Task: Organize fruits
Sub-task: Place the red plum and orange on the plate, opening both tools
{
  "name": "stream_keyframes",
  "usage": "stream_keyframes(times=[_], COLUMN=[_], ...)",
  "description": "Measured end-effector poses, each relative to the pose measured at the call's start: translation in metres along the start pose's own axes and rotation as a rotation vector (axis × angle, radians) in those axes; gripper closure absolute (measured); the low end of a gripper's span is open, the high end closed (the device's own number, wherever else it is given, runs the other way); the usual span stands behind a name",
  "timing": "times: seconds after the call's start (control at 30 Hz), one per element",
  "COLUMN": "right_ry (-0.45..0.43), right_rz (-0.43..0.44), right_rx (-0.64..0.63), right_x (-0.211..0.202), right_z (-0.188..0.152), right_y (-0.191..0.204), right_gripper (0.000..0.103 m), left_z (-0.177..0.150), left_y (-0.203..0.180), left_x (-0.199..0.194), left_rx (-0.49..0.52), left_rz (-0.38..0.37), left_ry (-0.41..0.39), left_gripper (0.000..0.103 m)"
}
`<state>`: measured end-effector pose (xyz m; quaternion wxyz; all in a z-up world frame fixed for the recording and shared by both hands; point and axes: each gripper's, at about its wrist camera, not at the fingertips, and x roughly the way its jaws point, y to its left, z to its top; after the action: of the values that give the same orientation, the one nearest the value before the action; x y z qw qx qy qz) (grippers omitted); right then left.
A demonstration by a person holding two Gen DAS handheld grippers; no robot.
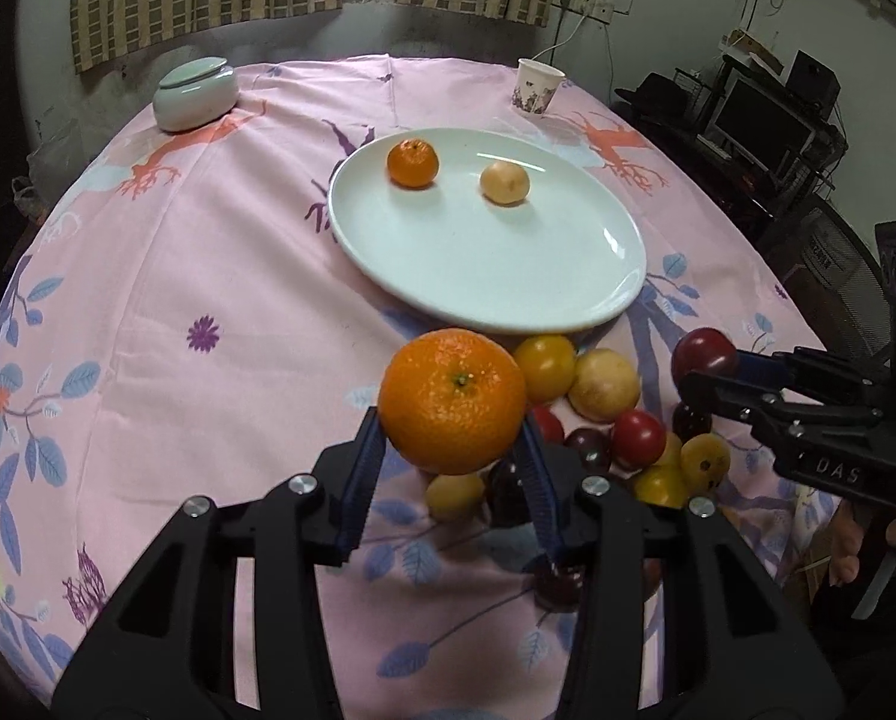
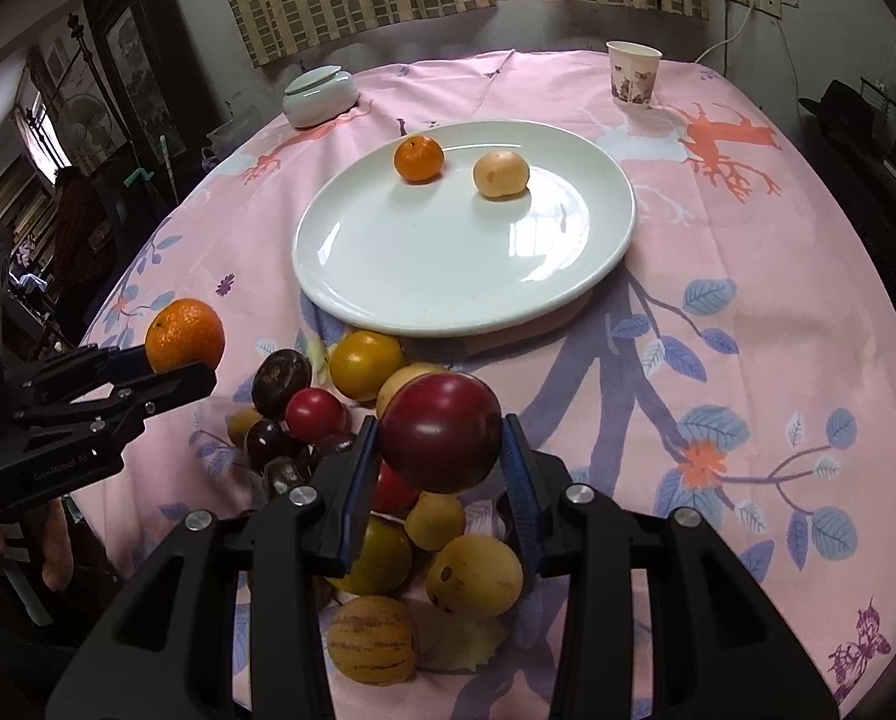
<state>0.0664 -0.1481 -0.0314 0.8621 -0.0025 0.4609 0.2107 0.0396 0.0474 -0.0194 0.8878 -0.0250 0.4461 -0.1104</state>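
Note:
My left gripper (image 1: 453,420) is shut on an orange tangerine (image 1: 453,401) and holds it above the fruit pile, just short of the white plate (image 1: 466,264). My right gripper (image 2: 441,450) is shut on a dark red plum (image 2: 440,432) above the same pile. The plate (image 2: 424,258) holds a small tangerine (image 2: 418,159) and a pale yellow fruit (image 2: 501,174). The pile (image 2: 352,396) of yellow, red and dark purple fruits lies on the cloth in front of the plate. The left gripper with its tangerine (image 2: 185,336) shows at the left of the right wrist view.
A pink flowered tablecloth (image 1: 208,276) covers the round table. A lidded pale green bowl (image 1: 195,93) stands at the far left and a paper cup (image 1: 537,86) at the far right. Shelves and a monitor (image 1: 760,120) stand beyond the table's right edge.

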Motion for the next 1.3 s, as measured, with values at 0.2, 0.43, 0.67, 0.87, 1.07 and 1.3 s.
stream_keyframes(times=[0.2,0.43,0.67,0.87,1.07,1.3], right_ry=[-0.005,0.046,0.108,0.107,0.034,-0.078], right_rz=[-0.003,-0.058,-0.076,-0.101,-0.158,-0.092], right_rx=[-0.084,-0.075,-0.05,-0.067,-0.131,-0.106], right_x=[0.02,0.081,0.121,0.128,0.092,-0.014], right_z=[0.055,0.12,0.14,0.144,0.142,0.093], right_y=[0.0,-0.02,-0.042,-0.044,-0.032,-0.013], right_gripper=[0.062,0.063,0.063,0.062,0.038,0.033], left_z=[0.076,0.138,0.151,0.156,0.164,0.115], left_y=[0.001,0.007,0.009,0.009,0.01,0.001], left_x=[0.032,0.11,0.155,0.166,0.112,0.002], left_rx=[0.032,0.008,-0.002,-0.002,-0.008,0.015], left_rz=[0.025,0.038,0.011,0.016,0.029,0.028], left_ry=[0.018,0.112,0.175,0.18,0.059,-0.119], left_gripper=[0.058,0.058,0.058,0.057,0.018,0.002])
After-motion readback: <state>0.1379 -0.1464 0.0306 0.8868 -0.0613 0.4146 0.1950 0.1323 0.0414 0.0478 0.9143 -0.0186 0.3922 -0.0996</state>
